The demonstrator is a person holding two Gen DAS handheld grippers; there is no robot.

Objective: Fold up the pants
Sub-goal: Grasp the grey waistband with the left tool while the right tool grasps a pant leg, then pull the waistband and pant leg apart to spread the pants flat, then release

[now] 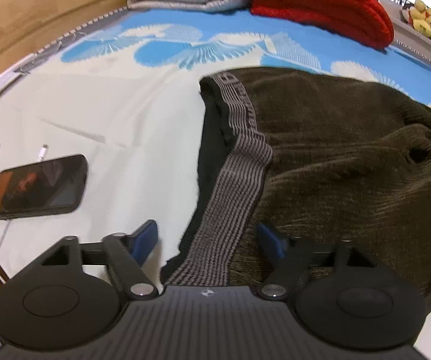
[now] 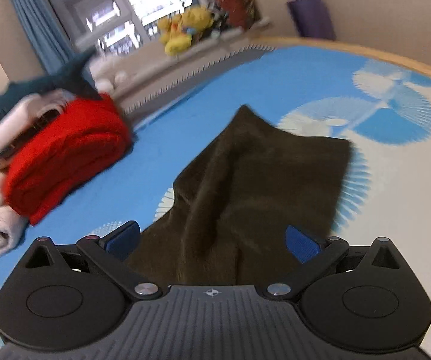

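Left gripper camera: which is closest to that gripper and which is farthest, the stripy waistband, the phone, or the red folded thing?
1. The stripy waistband of the brown pants lies right between the open fingers of the left gripper.
2. The phone sits off to the left, on the sheet.
3. The red folded cloth is farthest, at the bed's far right.

Pants (image 1: 350, 156) dark brown, waistband (image 1: 233, 198) grey-black striped; sheet (image 2: 215, 90) blue-white; sweater (image 1: 320, 3) red.

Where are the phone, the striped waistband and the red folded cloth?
phone (image 1: 36, 187): left wrist view, middle of its dark screen.
striped waistband (image 1: 233, 198): left wrist view, middle of the grey striped band of the pants.
red folded cloth (image 2: 65, 162): right wrist view, front face of the fold.
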